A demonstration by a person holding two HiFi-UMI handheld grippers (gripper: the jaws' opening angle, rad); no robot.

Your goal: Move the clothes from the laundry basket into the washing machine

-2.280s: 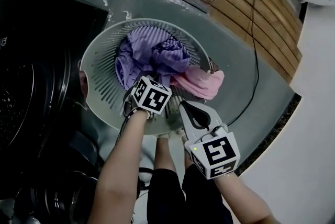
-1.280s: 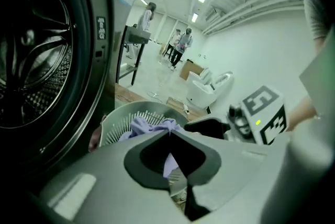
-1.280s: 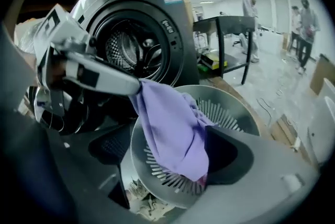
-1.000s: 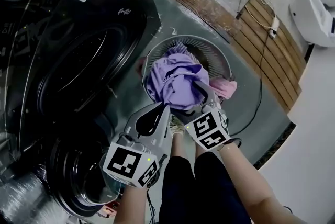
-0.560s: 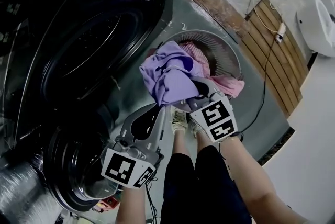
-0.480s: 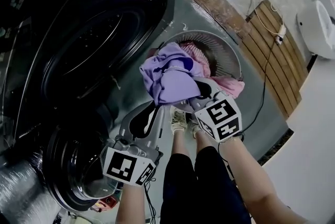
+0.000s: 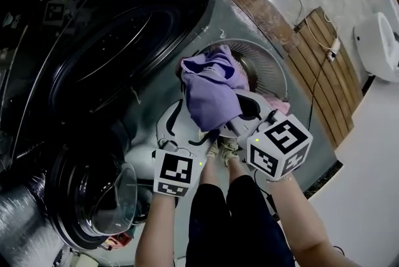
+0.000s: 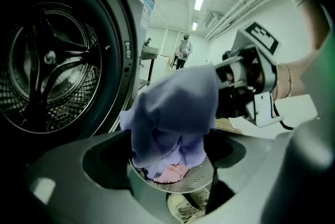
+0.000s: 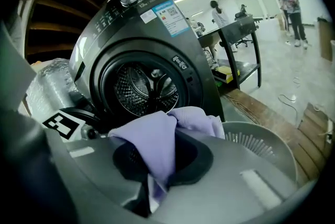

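A purple garment (image 7: 212, 94) hangs above the round grey laundry basket (image 7: 274, 72), with my right gripper (image 7: 240, 111) shut on it. In the right gripper view the cloth (image 9: 157, 144) is pinched between the jaws, in front of the washing machine's open drum (image 9: 146, 89). My left gripper (image 7: 187, 128) is open just left of and below the garment. Through its spread jaws I see the garment (image 8: 178, 102), a pink cloth (image 8: 175, 170) in the basket (image 8: 196, 180) and the drum (image 8: 47, 76). The pink cloth (image 7: 277, 103) pokes out beside the right gripper.
The dark washing machine (image 7: 106, 66) fills the left, with its glass door (image 7: 93, 197) swung open at lower left. A black cable (image 7: 312, 91) runs over the floor by wooden boards (image 7: 312, 41). My shoes (image 7: 218, 148) are under the grippers. People and a table (image 9: 235, 34) stand far off.
The right gripper has lifted the purple garment out of the basket and carried it towards the machine. The left gripper has let go of the pile and now sits open beside the garment.
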